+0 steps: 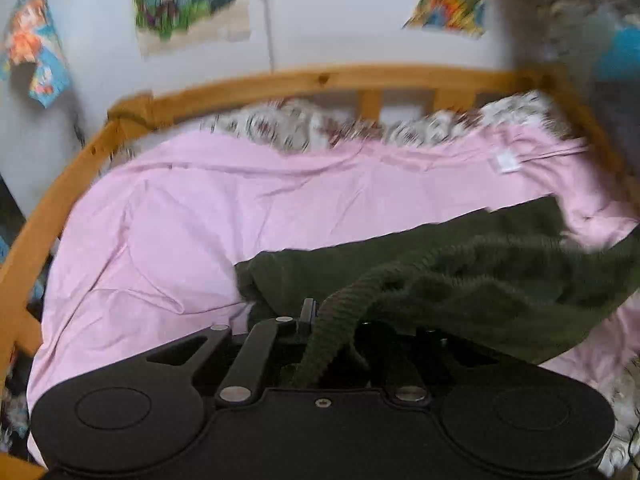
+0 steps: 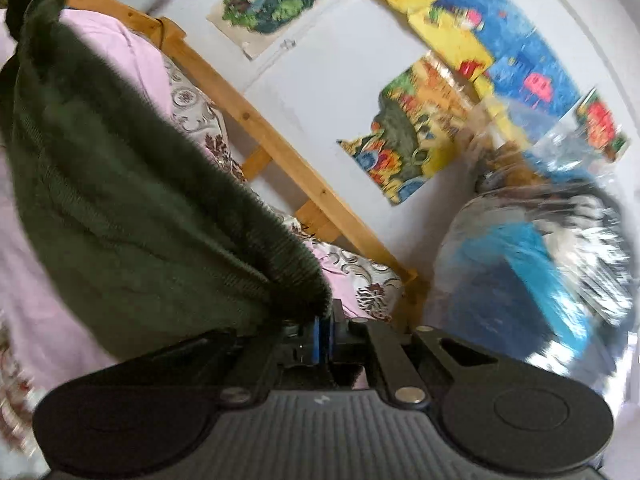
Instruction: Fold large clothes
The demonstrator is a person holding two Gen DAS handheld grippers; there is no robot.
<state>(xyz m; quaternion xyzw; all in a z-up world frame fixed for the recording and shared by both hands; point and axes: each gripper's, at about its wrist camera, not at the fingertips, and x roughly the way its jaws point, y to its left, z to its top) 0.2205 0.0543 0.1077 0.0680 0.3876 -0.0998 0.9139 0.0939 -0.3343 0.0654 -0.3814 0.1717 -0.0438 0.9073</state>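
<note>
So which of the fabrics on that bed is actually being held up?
The dark green knitted garment, pinched in both hand-held grippers; the pink sheet and the patterned cover lie flat on the bed.

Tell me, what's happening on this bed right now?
A person is handling a dark green knitted garment with two hand-held tools over a pink sheet on a wooden-framed bed. The left tool is shut on a ribbed edge, the right tool on another edge. The garment hangs between them, partly lifted and not yet folded.
</note>
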